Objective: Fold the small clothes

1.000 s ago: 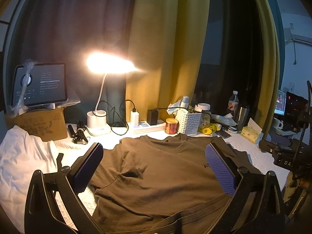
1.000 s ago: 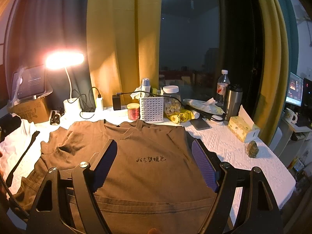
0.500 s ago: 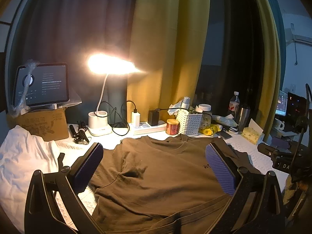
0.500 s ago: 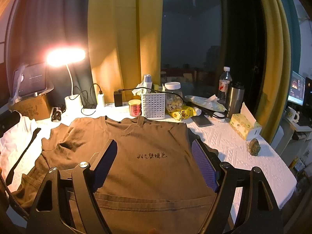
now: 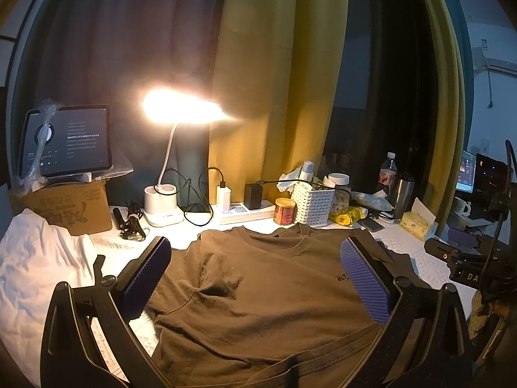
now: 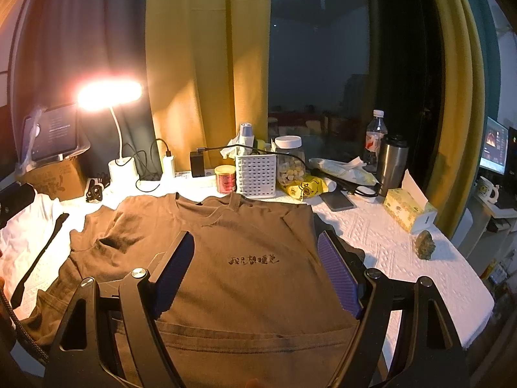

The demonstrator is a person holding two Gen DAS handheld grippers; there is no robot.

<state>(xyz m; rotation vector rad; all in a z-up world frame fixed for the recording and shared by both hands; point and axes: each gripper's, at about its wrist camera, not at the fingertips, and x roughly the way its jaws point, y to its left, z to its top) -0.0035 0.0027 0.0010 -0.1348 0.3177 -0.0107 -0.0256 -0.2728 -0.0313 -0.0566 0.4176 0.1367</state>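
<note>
Brown cotton fills the lower middle of both views: a brown T-shirt (image 5: 258,294) lies face up on the white-covered table (image 6: 397,252), collar toward the clutter at the back, with a small line of dark characters printed on its chest (image 6: 252,260). Its left sleeve is rumpled and creased at centre left of the left wrist view, while the hem runs across the bottom of the frame.

Over it, the left gripper (image 5: 255,258) hangs with its fingers spread wide, purple pads facing each other and nothing between them but the shirt lying below. The right gripper (image 6: 255,252) is likewise wide apart, holding nothing, framing the printed characters.

At upper left of both frames a desk lamp (image 5: 181,111) glares, with a tablet (image 5: 66,140) propped on a cardboard box (image 5: 69,207) beside it. A white garment (image 5: 35,265) is bunched at the left edge. Toward the back centre stand a white slatted basket (image 6: 256,174) and a red tin (image 6: 225,179); further right are a steel tumbler (image 6: 391,165), a water bottle (image 6: 375,135) and a tissue box (image 6: 407,210).
</note>
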